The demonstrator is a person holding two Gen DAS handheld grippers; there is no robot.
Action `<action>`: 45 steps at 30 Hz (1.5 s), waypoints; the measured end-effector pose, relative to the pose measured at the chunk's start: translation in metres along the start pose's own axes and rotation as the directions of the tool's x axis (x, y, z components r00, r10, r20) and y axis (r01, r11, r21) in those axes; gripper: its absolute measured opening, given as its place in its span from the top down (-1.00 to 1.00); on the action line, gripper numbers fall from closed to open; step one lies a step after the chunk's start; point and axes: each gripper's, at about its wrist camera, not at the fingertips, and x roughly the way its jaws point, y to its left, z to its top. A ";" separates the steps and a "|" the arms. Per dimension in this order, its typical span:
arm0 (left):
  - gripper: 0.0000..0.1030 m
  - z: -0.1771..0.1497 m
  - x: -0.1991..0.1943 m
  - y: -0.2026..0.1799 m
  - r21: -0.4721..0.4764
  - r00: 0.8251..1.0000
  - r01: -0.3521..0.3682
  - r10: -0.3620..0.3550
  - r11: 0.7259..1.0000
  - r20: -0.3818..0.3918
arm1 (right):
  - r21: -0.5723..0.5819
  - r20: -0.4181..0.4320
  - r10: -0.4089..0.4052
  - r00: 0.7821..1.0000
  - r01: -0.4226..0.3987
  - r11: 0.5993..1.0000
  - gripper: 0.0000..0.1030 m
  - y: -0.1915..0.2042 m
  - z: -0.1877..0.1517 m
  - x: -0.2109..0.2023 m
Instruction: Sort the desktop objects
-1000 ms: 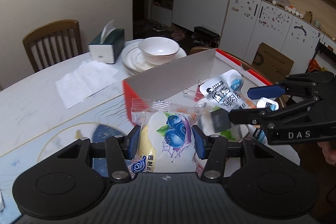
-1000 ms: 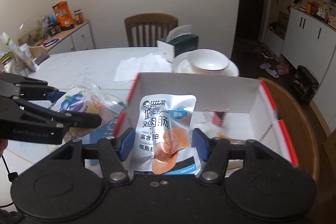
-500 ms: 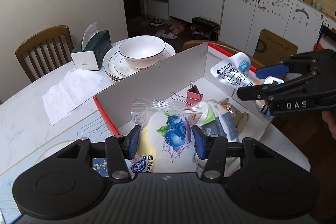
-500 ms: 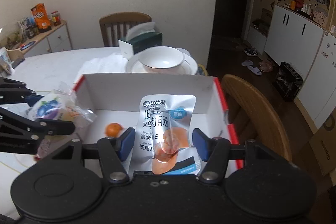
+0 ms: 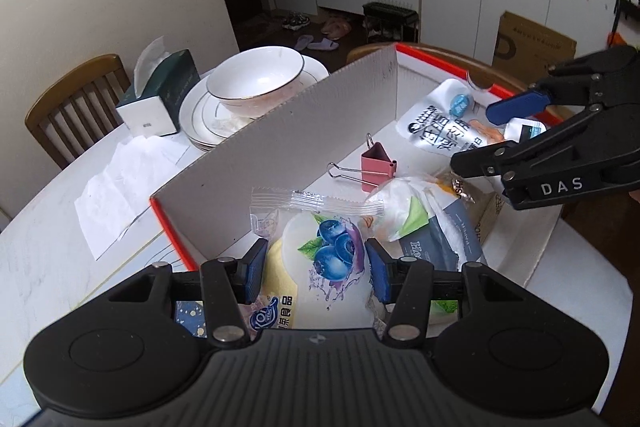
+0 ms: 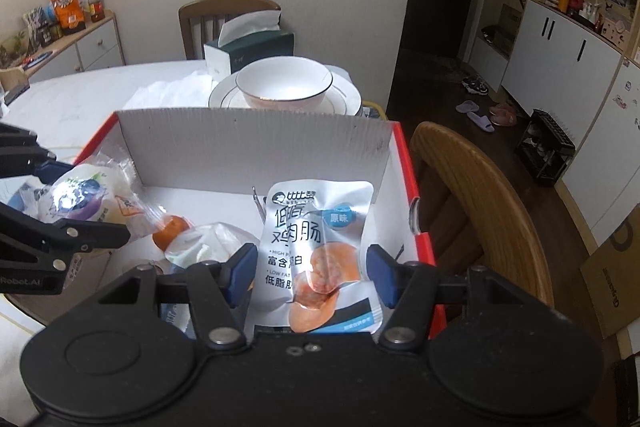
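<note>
Left gripper (image 5: 316, 265) clamps the blueberry snack packet (image 5: 320, 267) above the near-left part of the red-edged cardboard box (image 5: 280, 131). Right gripper (image 6: 312, 267) grips the chicken sausage pouch (image 6: 316, 247) over the box's right side.

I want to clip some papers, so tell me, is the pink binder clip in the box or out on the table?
In the box. The pink binder clip lies on the floor of the cardboard box, inside its walls, beside the snack packets.

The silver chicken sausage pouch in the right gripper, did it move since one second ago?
Yes. The silver chicken sausage pouch went rightward along the red-edged cardboard box's back wall.
</note>
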 end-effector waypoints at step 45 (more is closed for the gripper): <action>-0.41 -0.011 -0.005 0.000 -0.063 0.996 0.089 -0.090 0.994 -0.013 | -0.002 -0.034 0.033 0.999 -0.033 0.999 -0.36 0.006 -0.013 -0.012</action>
